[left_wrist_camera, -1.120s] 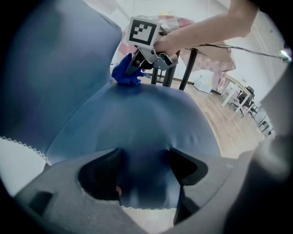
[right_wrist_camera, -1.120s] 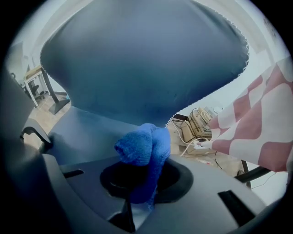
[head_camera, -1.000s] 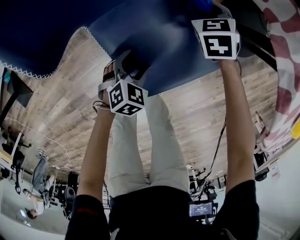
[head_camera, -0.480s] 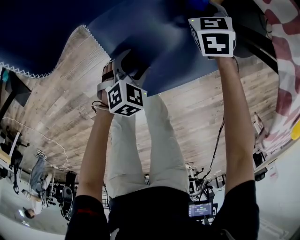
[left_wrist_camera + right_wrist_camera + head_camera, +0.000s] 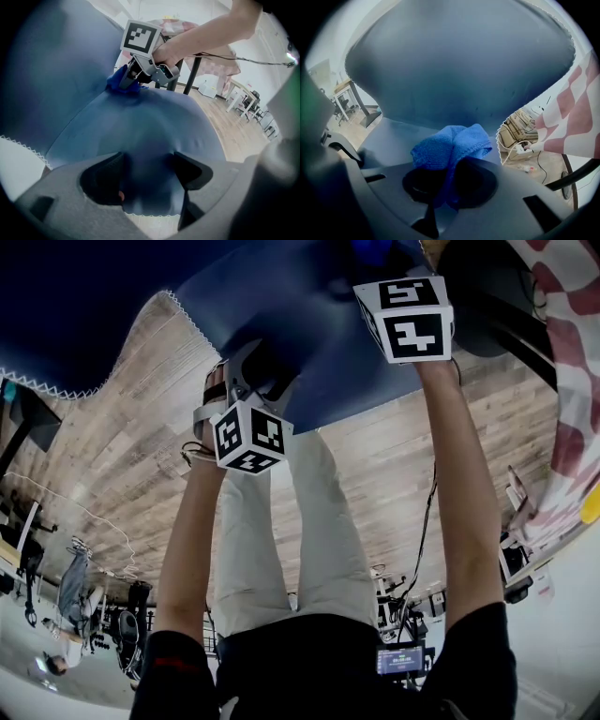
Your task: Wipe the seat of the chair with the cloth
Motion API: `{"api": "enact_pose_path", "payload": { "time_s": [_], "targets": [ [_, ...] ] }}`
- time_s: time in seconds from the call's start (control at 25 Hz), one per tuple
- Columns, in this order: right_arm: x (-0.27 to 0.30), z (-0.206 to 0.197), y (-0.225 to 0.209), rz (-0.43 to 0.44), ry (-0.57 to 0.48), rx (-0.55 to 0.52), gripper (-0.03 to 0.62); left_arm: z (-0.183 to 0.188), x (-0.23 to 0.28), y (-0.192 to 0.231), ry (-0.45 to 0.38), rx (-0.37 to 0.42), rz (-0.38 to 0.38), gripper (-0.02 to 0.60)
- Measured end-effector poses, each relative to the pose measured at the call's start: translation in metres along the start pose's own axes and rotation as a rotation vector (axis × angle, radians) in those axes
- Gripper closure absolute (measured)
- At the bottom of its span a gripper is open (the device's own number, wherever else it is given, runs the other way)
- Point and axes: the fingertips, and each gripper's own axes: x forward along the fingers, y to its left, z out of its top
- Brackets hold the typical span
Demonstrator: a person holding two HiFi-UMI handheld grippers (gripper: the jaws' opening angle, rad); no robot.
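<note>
Held the blue cloth [image 5: 450, 143] bunched in the right gripper [image 5: 446, 186], jaws closed on it, pressed to the chair seat [image 5: 154, 126] at its back, just under the backrest [image 5: 459, 61]. Judged the wiping under way, with most of the seat toward its front left to cover. Rested the left gripper [image 5: 147, 176] at the seat's front edge, jaws apart, clamping nothing. Saw beside the seat a checked tablecloth [image 5: 576, 122] and a white power strip [image 5: 520, 149] on the floor; found nothing on the seat blocking the cloth.

Probably an office: desks [image 5: 241, 90], office chairs [image 5: 262, 123], plank floor [image 5: 112, 427].
</note>
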Motion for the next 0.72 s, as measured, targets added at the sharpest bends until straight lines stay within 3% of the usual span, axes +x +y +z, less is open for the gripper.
{"api": "enact_pose_path", "payload": {
  "time_s": [0.36, 0.72],
  "targets": [
    [0.004, 0.012, 0.038, 0.075, -0.03, 0.02, 0.534, 0.001, 0.0, -0.001, -0.014, 0.003, 0.006, 0.247],
    [0.006, 0.02, 0.086, 0.162, -0.03, -0.043, 0.534, 0.001, 0.001, -0.001, -0.015, 0.003, 0.007, 0.247]
  ]
}}
